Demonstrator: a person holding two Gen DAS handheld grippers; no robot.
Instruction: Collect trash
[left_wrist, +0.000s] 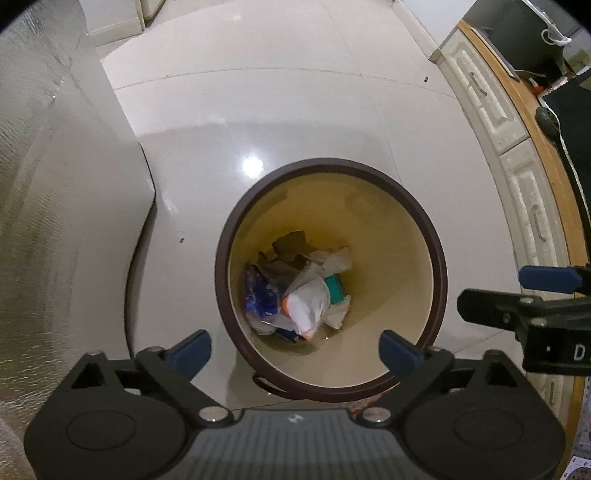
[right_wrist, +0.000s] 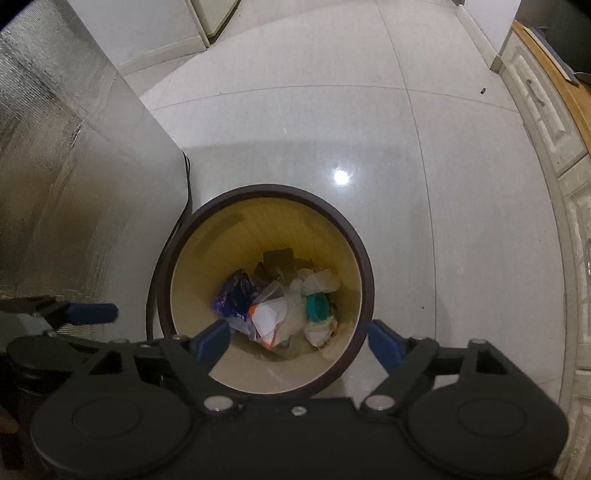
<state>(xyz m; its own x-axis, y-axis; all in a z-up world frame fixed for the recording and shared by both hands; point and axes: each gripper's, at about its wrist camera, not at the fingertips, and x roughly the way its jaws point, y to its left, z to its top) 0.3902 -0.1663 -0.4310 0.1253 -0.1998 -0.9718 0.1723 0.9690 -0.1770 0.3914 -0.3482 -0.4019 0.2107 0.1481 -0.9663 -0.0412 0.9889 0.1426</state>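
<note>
Bin: we find a round waste bin (left_wrist: 441, 266) with a dark brown rim and cream inner wall standing on the pale tiled floor (left_wrist: 295, 110), open at the top.
Trash: we see the trash (left_wrist: 295, 295) heaped at the bottom of the bin: a blue printed wrapper (left_wrist: 260, 295), a clear plastic bag (left_wrist: 308, 308) over something white and orange, a teal lid (right_wrist: 317, 308), crumpled white paper (left_wrist: 332, 260) and dark scraps at the far side.
Left gripper: the left gripper (left_wrist: 295, 352) points down into the bin mouth; we see its 2 blue pads spread wide with nothing between them.
Right gripper: the right gripper (right_wrist: 297, 341) also points down over the bin, pads spread, nothing pinched.
Trash relative to fingers: we place the heap well below both pairs of fingers, in the gap between them in each wrist view, touching none.
Surroundings: a silver quilted panel (left_wrist: 37, 184) stands to the left of the bin; white cabinet fronts (left_wrist: 491, 110) under a wooden counter edge run along the right.
</note>
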